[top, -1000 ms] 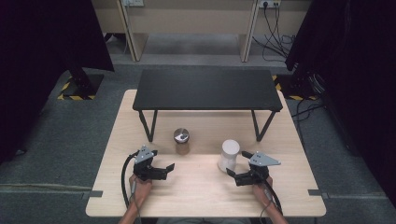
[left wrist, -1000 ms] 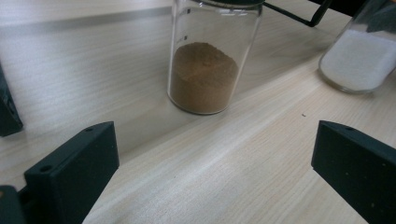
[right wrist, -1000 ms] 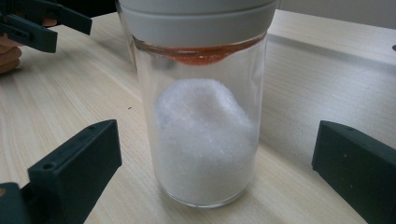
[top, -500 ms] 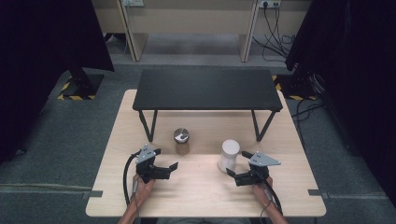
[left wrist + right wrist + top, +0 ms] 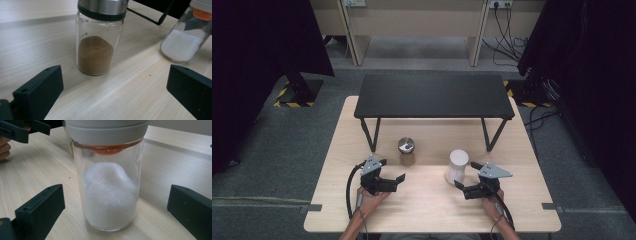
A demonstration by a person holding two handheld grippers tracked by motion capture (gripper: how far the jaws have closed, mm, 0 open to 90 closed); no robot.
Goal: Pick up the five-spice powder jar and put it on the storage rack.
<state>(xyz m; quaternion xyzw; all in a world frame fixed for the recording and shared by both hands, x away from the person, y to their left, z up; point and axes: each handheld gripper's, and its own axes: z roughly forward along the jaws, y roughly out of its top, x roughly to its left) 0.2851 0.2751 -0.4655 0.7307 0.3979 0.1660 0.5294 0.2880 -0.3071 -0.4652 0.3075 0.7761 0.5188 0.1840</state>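
Glass makes both upright jars on the table (image 5: 432, 210) hard, slick and breakable, so the gaping left tongs (image 5: 393, 181) near the brown-powder jar (image 5: 99, 42) and gaping right tongs (image 5: 464, 187) beside the white-powder jar (image 5: 110, 182) should probably clamp mid-body, below the lids.

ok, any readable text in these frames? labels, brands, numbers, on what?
None readable.
Clear glass jar of brown powder with steel lid: no label.
Clear glass jar of white powder with white lid: no label.
Black low shelf table, light wooden tabletop, both black tools: no markings.
Yellow-black hazard tape on floor: stripes, no text.
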